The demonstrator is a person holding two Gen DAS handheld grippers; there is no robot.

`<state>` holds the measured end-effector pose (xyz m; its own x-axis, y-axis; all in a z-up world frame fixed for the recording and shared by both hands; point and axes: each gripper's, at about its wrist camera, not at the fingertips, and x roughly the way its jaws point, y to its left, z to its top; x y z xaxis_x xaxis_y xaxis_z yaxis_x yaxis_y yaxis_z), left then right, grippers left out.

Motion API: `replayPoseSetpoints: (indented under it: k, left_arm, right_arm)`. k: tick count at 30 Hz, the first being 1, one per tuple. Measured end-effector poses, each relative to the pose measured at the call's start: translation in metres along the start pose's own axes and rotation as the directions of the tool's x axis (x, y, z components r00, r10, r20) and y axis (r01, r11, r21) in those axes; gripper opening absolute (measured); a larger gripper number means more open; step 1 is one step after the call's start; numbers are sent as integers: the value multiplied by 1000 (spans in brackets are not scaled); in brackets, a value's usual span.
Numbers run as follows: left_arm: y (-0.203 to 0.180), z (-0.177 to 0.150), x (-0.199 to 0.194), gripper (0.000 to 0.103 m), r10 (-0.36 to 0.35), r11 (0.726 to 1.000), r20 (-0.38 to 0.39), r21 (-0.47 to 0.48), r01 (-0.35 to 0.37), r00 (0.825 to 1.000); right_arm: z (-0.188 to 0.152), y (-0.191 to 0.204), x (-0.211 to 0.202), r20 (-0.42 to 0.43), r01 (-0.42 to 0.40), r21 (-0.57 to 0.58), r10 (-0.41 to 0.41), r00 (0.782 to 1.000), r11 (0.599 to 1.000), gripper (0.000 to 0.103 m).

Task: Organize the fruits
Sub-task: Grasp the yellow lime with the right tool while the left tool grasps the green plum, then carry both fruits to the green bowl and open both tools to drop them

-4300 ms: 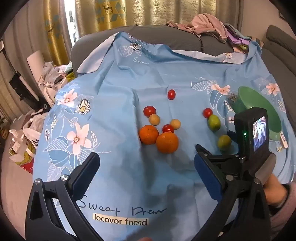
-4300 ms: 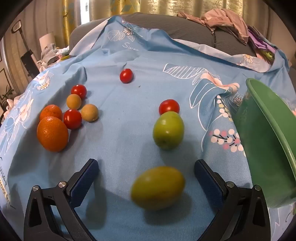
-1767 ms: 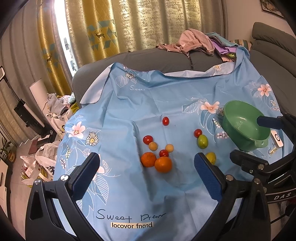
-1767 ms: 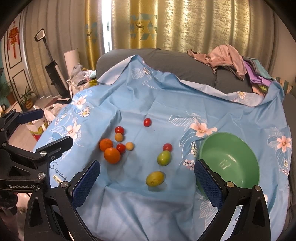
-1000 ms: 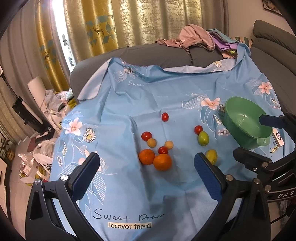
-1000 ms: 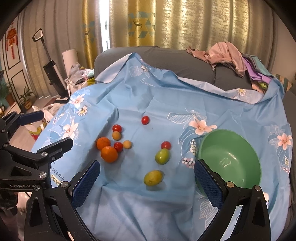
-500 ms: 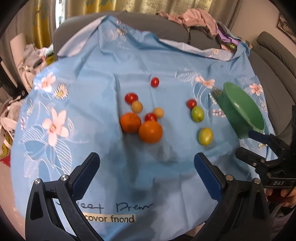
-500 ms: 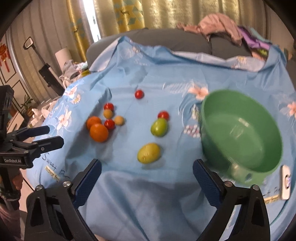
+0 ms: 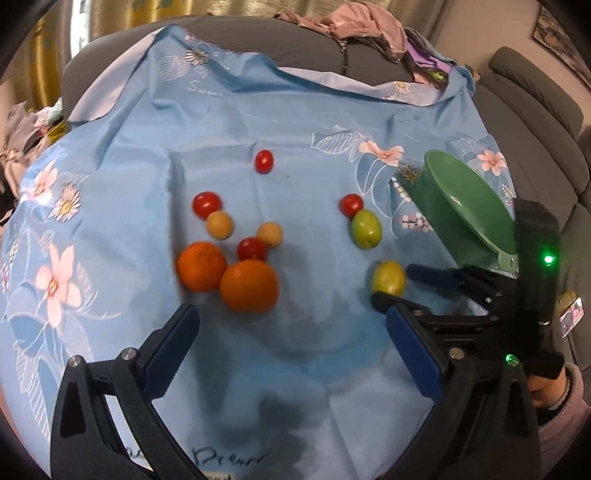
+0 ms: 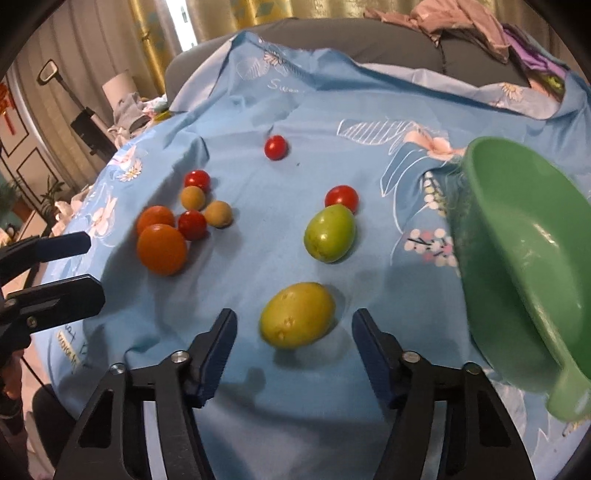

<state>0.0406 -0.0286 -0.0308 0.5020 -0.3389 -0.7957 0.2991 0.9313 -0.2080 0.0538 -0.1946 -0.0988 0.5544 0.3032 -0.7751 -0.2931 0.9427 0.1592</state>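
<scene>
Fruits lie on a blue flowered cloth (image 9: 295,118). A yellow-green fruit (image 10: 297,315) lies just ahead of my open right gripper (image 10: 293,349), between its fingers' line; it also shows in the left wrist view (image 9: 388,277). A green fruit (image 10: 330,233) and a red tomato (image 10: 341,197) lie beyond it. Two oranges (image 9: 249,286) (image 9: 201,266), several small red tomatoes and two tan fruits (image 9: 219,225) sit ahead of my open, empty left gripper (image 9: 291,339). A green bowl (image 10: 524,258) stands at the right.
A grey sofa with heaped clothes (image 9: 351,26) runs behind the cloth. Curtains, a white lamp (image 10: 118,85) and clutter stand at the far left. A small white device (image 9: 572,312) lies by the bowl's handle.
Both grippers have dropped lower and closer to the fruits. My right gripper has narrowed and now sits just behind the yellow-green fruit. My left gripper now faces the oranges.
</scene>
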Motion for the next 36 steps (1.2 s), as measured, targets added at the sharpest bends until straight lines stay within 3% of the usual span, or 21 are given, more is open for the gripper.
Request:
replayPoseSetpoints:
  k: [1, 3, 8, 14, 22, 26, 29, 36]
  left_arm:
    - [0, 2, 3, 101, -1, 1000, -4, 6, 1, 1000]
    - [-4, 8, 12, 101, -8, 1000, -15, 15, 8, 1000]
    - [-14, 21, 31, 100, -42, 999, -31, 33, 43, 999]
    - [-35, 43, 56, 97, -86, 995, -46, 50, 88, 995]
    - [-65, 58, 109, 72, -63, 993, -112, 96, 74, 992]
    - [-71, 60, 121, 48, -30, 991, -119, 124, 45, 992]
    - [-73, 62, 127, 36, -11, 990, -118, 137, 27, 993]
    - [-75, 59, 122, 34, -5, 986, -104, 164, 22, 995]
  right_arm:
    - [1, -1, 4, -11, -8, 2, 8, 1000, 1000, 50]
    - [0, -4, 10, -21, -22, -1, 22, 1000, 1000, 45]
    - [-3, -13, 4, 12, -38, 1, 38, 999, 999, 44]
    - [-6, -16, -35, 70, -33, -77, 39, 997, 996, 44]
    - [-19, -32, -55, 100, -59, -55, 65, 993, 997, 44]
    - [-18, -34, -60, 122, -69, -65, 76, 990, 995, 44]
    - [-15, -35, -63, 141, -78, -65, 87, 986, 995, 44]
    - [-15, -36, -68, 169, -86, -61, 95, 981, 994, 44]
